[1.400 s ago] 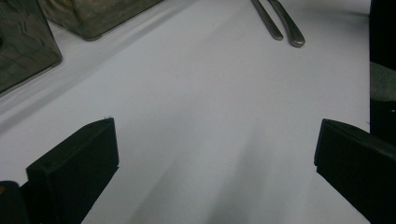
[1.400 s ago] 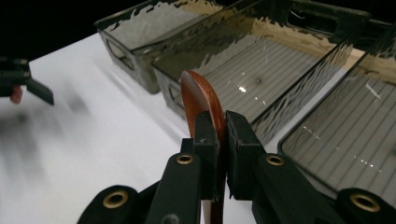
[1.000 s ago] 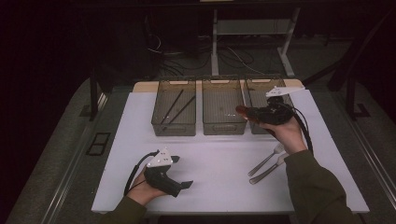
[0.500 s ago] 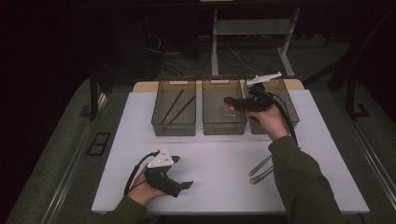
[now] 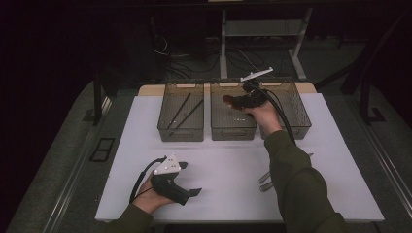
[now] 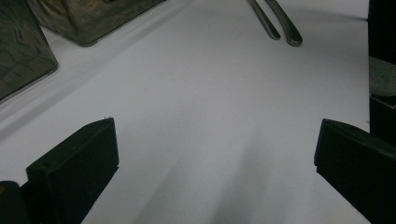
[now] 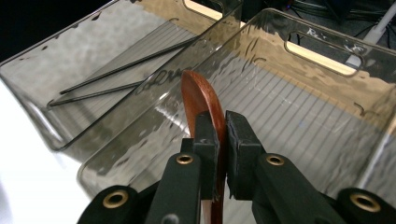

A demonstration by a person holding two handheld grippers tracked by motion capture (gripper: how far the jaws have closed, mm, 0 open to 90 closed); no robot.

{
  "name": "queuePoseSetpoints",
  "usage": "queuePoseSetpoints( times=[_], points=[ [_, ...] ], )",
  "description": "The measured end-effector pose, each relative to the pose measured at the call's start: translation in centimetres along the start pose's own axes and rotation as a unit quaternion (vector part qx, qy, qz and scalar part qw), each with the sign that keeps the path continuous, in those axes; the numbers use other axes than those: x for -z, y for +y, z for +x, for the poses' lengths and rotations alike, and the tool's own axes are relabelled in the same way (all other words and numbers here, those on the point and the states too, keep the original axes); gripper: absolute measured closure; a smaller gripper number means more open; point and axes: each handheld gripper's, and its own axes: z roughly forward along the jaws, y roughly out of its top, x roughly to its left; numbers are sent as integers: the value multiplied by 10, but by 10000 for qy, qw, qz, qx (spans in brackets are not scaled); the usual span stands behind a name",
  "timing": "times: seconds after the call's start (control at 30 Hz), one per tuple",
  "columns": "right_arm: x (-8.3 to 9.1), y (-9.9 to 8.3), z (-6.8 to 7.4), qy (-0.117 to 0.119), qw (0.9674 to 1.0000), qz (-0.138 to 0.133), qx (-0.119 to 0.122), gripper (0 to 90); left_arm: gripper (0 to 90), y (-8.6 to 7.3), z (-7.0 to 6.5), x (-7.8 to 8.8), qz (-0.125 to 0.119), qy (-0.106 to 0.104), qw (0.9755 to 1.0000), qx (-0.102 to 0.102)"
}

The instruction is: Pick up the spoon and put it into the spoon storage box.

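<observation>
I've got the right gripper (image 7: 218, 135) clamped on the wooden spoon (image 7: 201, 95) — bowl past the fingertips, over the middle bin (image 7: 322, 135) for the drop. Left gripper (image 5: 187, 193) idles, jaws wide, empty.

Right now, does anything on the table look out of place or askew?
Nothing stands out. The right gripper holds a wooden spoon over the middle bin; two metal utensils lie loose on the white table, apparently awaiting sorting.
</observation>
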Motion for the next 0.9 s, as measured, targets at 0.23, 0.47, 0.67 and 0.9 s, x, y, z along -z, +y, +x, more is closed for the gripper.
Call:
queuePoseSetpoints(
  times=[0.23, 0.47, 0.67, 0.9],
  points=[
    [-23, 6, -3, -58, 9999, 106, -54, 838, 0, -1, 0, 0, -31, -16, 10000, 43],
    [-45, 12, 5, -134, 9992, 364, 2, 835, 0, 0, 0, 0, -56, -23, 10000, 42],
    [-51, 9, 5, -195, 9983, 553, -54, 709, 0, -1, 1, 1, -58, -39, 10000, 47],
    [-29, 5, 7, -23, 9993, 367, -45, 577, 0, -1, 2, 3, -85, -13, 9999, 58]
  ],
)
